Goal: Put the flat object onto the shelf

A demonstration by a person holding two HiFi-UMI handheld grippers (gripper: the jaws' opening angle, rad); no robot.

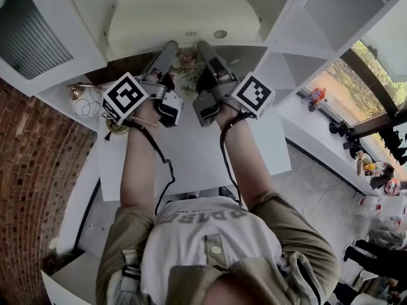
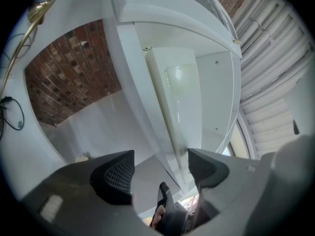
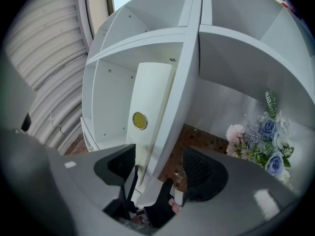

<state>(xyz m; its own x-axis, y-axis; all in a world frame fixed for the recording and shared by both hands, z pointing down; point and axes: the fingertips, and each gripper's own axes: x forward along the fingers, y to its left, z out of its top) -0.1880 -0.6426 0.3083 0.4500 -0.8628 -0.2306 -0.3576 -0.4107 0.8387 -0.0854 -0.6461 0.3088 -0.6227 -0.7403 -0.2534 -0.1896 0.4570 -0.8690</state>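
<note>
White laminate shelving fills the far side of the room, between a red brick wall at our left and a window at our right. Below the shelving lies a white tabletop, over which both forearms reach. The flat object, a cream panel bearing a small yellow disc, lies inside one compartment of the shelving, against that compartment's board. We see the left gripper and the right gripper side by side, their tips at the front edge of that compartment. In each gripper view the jaws stand apart and released. The edge of the shelf board runs between them, and the pads do not press on it. A bouquet of pale flowers stands on the other side of that board from the panel. A gold ornament sits at the far left beside a coil of cable.
</note>
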